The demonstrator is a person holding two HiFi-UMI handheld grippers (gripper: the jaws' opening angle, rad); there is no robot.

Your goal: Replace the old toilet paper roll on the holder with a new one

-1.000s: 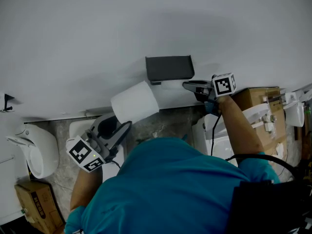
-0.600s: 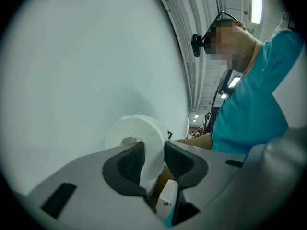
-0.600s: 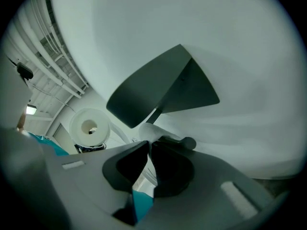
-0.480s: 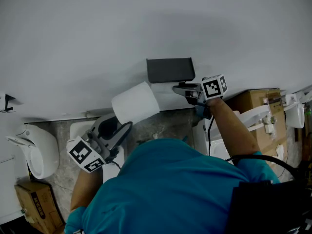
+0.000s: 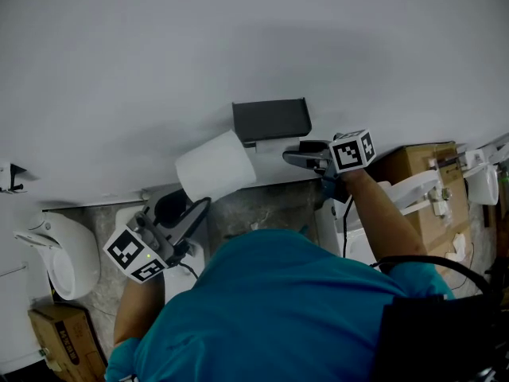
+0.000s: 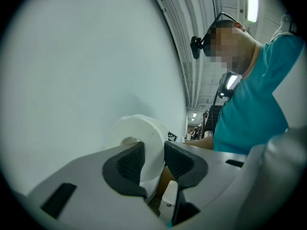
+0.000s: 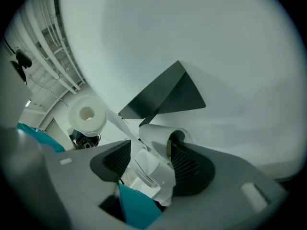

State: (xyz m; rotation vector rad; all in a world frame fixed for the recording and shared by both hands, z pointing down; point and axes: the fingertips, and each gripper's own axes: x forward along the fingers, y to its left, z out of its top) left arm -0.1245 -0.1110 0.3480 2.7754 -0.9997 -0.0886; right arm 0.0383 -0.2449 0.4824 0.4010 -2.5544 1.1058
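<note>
My right claw (image 7: 149,150), jaws just opening, straddles the old roll (image 7: 156,134) on the holder (image 5: 270,119) without gripping it. My left claw (image 6: 152,150) pinches the wall of the new roll (image 5: 215,165) beside the holder. The new roll is light and crushable, so I clamp gently.

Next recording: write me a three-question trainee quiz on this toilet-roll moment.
1. True or false: the left gripper is empty.
2. What sits on the wall over the old roll? A) a dark cover B) a mirror C) a towel
3. Fill in: the fingers of the right gripper stand ___ around the old roll.
Key: 1 false, it grips the new roll. 2 A. 3 apart; they have just been opening, with the old roll between them.
</note>
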